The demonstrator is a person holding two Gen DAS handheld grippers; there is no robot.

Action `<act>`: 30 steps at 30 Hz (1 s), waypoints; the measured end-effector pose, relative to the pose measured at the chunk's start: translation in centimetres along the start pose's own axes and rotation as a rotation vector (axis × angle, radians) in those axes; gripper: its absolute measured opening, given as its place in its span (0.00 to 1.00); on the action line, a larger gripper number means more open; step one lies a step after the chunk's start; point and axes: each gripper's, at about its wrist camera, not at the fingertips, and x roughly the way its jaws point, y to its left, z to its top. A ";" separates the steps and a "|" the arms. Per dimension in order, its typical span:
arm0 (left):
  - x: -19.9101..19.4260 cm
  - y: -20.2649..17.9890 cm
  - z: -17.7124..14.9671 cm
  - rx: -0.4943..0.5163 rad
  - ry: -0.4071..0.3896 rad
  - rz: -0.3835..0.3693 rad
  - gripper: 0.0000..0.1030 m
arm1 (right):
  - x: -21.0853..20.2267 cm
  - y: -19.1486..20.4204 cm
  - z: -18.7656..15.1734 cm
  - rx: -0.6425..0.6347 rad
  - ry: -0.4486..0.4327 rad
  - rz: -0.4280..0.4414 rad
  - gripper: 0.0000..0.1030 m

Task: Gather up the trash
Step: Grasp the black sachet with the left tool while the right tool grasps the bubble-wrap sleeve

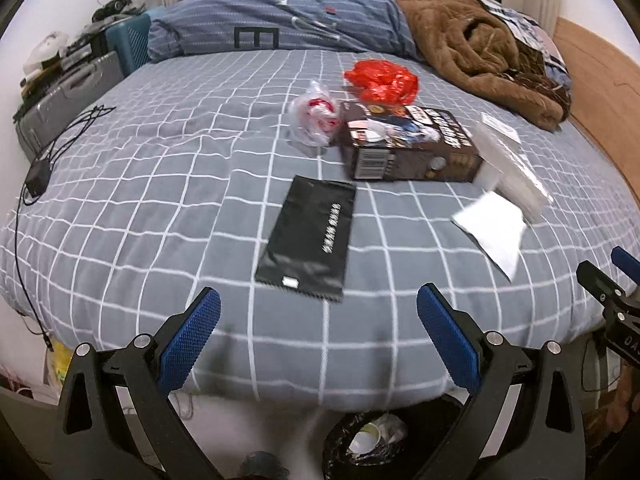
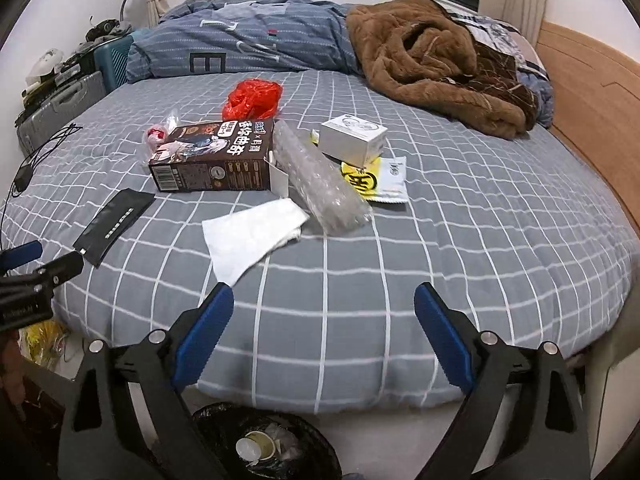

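Both of my grippers hang over the near edge of the bed (image 2: 480, 240), above the black-lined trash bin (image 2: 224, 420) on the floor: my left gripper (image 1: 318, 312) has its blue pads spread wide with nothing between them, and my right gripper (image 2: 324, 312) is likewise wide apart and empty. Taking the brown snack box (image 2: 216, 160) as my landmark on the grey checked cover, the red plastic bag (image 2: 252, 98) lies just behind it, the clear bag with red print (image 1: 314, 116) sits against its far left corner, and the black flat pouch (image 1: 308, 236) lies nearer me, to the box's left front. Against the box's right end leans a clear bubble-wrap roll (image 2: 320, 176), with a white tissue (image 2: 252, 236) in front of it. Right of the box stands a small white carton (image 2: 354, 140) on a yellow-and-white wrapper (image 2: 384, 184). Well behind the box lie a brown fleece blanket (image 2: 436, 64) and a blue striped duvet (image 2: 240, 40).
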 end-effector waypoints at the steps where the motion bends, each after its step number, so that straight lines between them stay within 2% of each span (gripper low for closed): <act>1: 0.5 0.1 0.3 0.000 0.007 0.001 0.93 | 0.3 0.0 0.3 -0.002 0.001 0.001 0.84; 5: 1.4 0.2 1.4 0.005 0.012 0.005 0.93 | 2.2 -0.5 1.8 0.004 0.005 0.001 0.84; 15: 4.2 0.8 3.7 0.023 0.035 0.024 0.93 | 6.7 -1.0 4.9 -0.007 0.035 0.020 0.72; 26: 7.2 0.5 5.3 0.053 0.082 0.024 0.93 | 9.9 -0.7 6.5 -0.031 0.075 0.031 0.60; 30: 8.0 0.0 5.4 0.077 0.100 0.025 0.88 | 10.6 -0.5 6.8 -0.038 0.084 0.029 0.56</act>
